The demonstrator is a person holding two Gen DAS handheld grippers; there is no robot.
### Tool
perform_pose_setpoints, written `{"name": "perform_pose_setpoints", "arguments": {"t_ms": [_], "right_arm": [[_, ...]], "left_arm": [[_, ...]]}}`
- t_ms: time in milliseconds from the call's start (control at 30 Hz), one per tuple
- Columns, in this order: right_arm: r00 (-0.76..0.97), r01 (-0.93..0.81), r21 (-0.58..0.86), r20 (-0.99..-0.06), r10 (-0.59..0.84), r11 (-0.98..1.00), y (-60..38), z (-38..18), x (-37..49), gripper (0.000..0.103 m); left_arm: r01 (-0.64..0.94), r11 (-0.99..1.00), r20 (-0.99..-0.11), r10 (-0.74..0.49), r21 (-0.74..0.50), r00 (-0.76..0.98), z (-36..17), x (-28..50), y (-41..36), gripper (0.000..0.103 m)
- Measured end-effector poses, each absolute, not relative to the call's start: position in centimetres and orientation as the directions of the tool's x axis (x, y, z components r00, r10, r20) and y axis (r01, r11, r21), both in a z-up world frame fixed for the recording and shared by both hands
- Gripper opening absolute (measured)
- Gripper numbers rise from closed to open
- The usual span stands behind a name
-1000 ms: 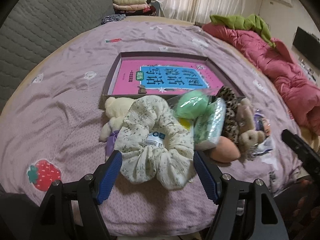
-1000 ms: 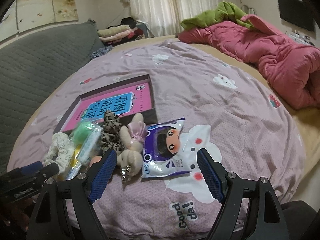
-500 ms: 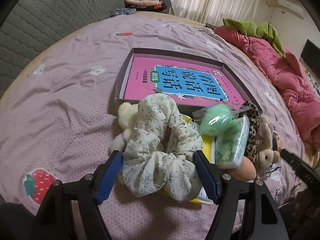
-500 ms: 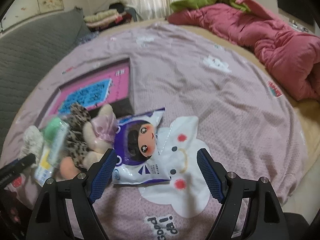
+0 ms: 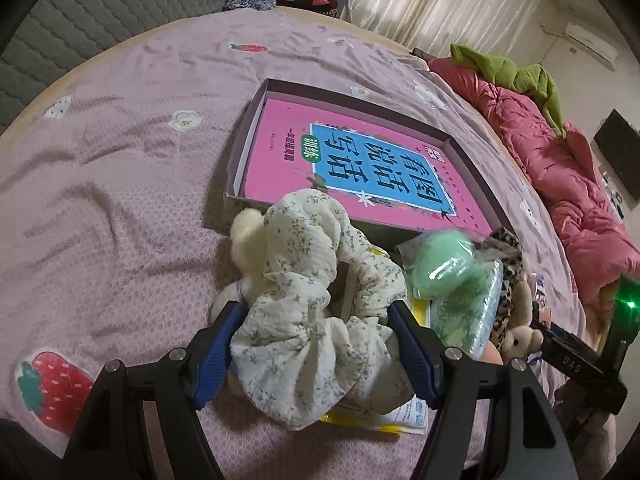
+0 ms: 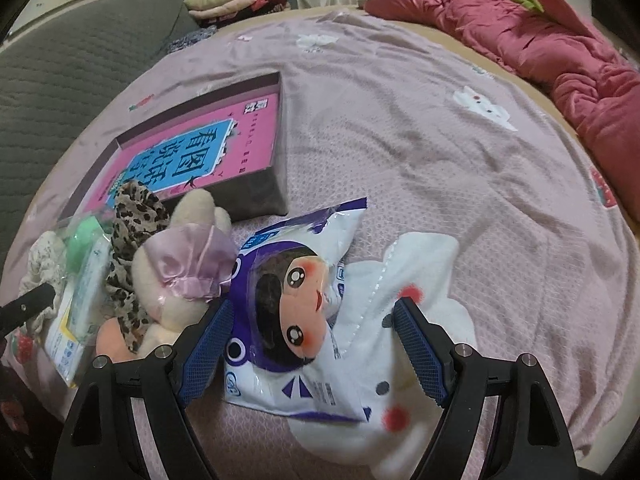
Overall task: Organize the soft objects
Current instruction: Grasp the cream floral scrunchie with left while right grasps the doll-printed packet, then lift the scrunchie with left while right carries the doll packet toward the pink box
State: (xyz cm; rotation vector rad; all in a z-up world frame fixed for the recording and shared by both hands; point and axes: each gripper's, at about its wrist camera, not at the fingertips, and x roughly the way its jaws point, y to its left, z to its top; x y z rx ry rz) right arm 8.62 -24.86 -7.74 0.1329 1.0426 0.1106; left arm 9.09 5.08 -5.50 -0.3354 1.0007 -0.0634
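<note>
Fingers (image 5: 224, 344) of our left gripper (image 5: 316, 346) stand spread wide on either side of the floral scrunchie (image 5: 316, 304), both blue pads close against its bunched fabric, though we cannot tell whether they press it. The scrunchie lies on the bed (image 5: 120, 200), draped over a cream plush toy (image 5: 250, 240) and a yellow-edged packet (image 5: 404, 420). Just to its right sit a green puff in clear wrap (image 5: 444, 268), a pale green tissue pack (image 5: 468, 316), a leopard-print scrunchie (image 5: 506, 264) and a small beige plush (image 5: 520, 332). Behind this heap lies a shallow box (image 5: 244, 152) with a pink book (image 5: 360, 168) inside it.

Our right gripper (image 6: 316, 344) is likewise released, its fingers (image 6: 420, 344) well apart and straddling the purple-and-white snack bag (image 6: 296, 312) with a cartoon face. The bag lies flat on the bed, partly over a white cartoon print on the cover. To its left a plush in a pink satin dress (image 6: 184, 264) leans against the leopard-print scrunchie, with a peach sponge (image 6: 110, 338) beside them. A red quilt (image 6: 560, 52) lies bunched at the far edge of the bed.
</note>
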Motion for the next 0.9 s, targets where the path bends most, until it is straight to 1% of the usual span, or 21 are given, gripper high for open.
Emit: {"name": "perform_pose_setpoints", "arguments": {"t_ms": [33,67,100,133,233,267,300,333,400,567,600,667,800,900], "right_arm": [[0.501,-0.035,0.167,-0.85,0.162,0.985,-24.8,-7.7,8.7,0.077],[0.503,-0.048,0.171,-0.847,0.172,0.984,-24.7,-7.6,8.7,0.064],[0.506,-0.069,0.178,-0.842,0.188,0.982,-24.6,-7.5,8.7,0.057],[0.51,-0.086,0.181,-0.837,0.199,0.98,-24.4,-7.4,8.7,0.045],[0.526,-0.124,0.162,-0.826,0.203,0.979,-23.9,-6.9,8.5,0.033],[0.531,-0.129,0.162,-0.822,0.206,0.978,-23.8,-6.7,8.4,0.029],[0.542,-0.132,0.159,-0.815,0.206,0.978,-23.8,-6.4,8.3,0.028],[0.553,-0.13,0.151,-0.809,0.199,0.98,-23.9,-6.1,8.1,0.027],[0.576,-0.114,0.143,-0.797,0.183,0.983,-24.4,-5.6,8.0,0.026],[0.62,-0.074,0.165,-0.765,0.175,0.983,-25.8,-4.4,7.7,0.025],[0.626,-0.075,0.171,-0.759,0.179,0.982,-25.9,-4.2,7.6,0.025],[0.638,-0.076,0.168,-0.749,0.177,0.983,-25.9,-3.8,7.4,0.025],[0.677,-0.074,0.182,-0.713,0.183,0.981,-26.3,-2.5,7.1,0.025],[0.701,-0.086,0.221,-0.68,0.216,0.972,-26.5,-1.6,6.9,0.025]], "left_arm": [[-0.105,0.944,-0.814,-0.208,-0.312,0.543,-5.6,9.2,5.3,0.073],[-0.107,0.943,-0.812,-0.211,-0.316,0.544,-5.6,9.3,5.3,0.073],[-0.107,0.943,-0.813,-0.209,-0.314,0.544,-5.7,9.4,5.4,0.072],[-0.107,0.944,-0.813,-0.207,-0.311,0.544,-5.7,9.4,5.4,0.071],[-0.106,0.947,-0.811,-0.196,-0.302,0.552,-5.6,9.4,5.4,0.065],[-0.109,0.948,-0.81,-0.192,-0.299,0.555,-5.5,9.5,5.4,0.061],[-0.112,0.948,-0.808,-0.187,-0.297,0.558,-5.4,9.4,5.5,0.055],[-0.116,0.949,-0.808,-0.183,-0.294,0.56,-5.4,9.4,5.7,0.051],[-0.128,0.947,-0.809,-0.174,-0.293,0.562,-5.3,9.3,6.1,0.039],[-0.138,0.932,-0.784,-0.194,-0.334,0.59,-4.7,8.9,7.3,0.019],[-0.134,0.932,-0.776,-0.193,-0.335,0.6,-4.4,8.8,7.3,0.017],[-0.128,0.939,-0.764,-0.176,-0.32,0.621,-3.7,8.4,7.3,0.017],[-0.107,0.948,-0.729,-0.155,-0.3,0.667,-2.3,7.6,7.3,0.016],[-0.08,0.951,-0.693,-0.158,-0.298,0.704,-1.3,7.2,7.2,0.017]]}}
